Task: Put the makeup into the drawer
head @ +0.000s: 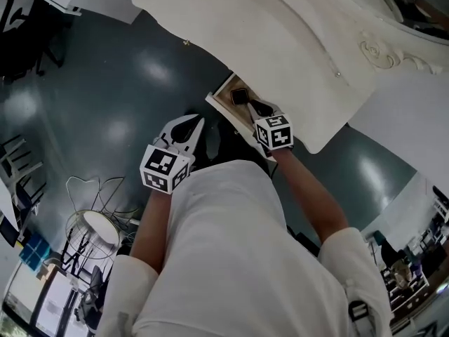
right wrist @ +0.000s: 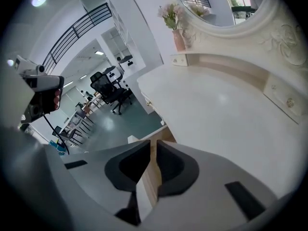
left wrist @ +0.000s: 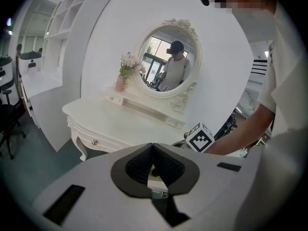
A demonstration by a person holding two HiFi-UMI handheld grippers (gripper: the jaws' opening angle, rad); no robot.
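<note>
Open drawer (head: pixel 223 93), dark compact (head: pixel 239 96) inside; vase (left wrist: pixel 119 83) beside mirror (left wrist: pixel 168 61)

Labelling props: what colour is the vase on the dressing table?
Pink vase; best in the left gripper view.

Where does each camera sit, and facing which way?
Head view: on the person's head, steeply down onto open drawer, left hand-held gripper, right hand-held gripper, forearms.
Left gripper view: rides it, faces dressing table, mirror; own jaws, right forearm.
Right gripper view: rides it, looks across dressing table; own jaws.
Both gripper views share flower vase.
</note>
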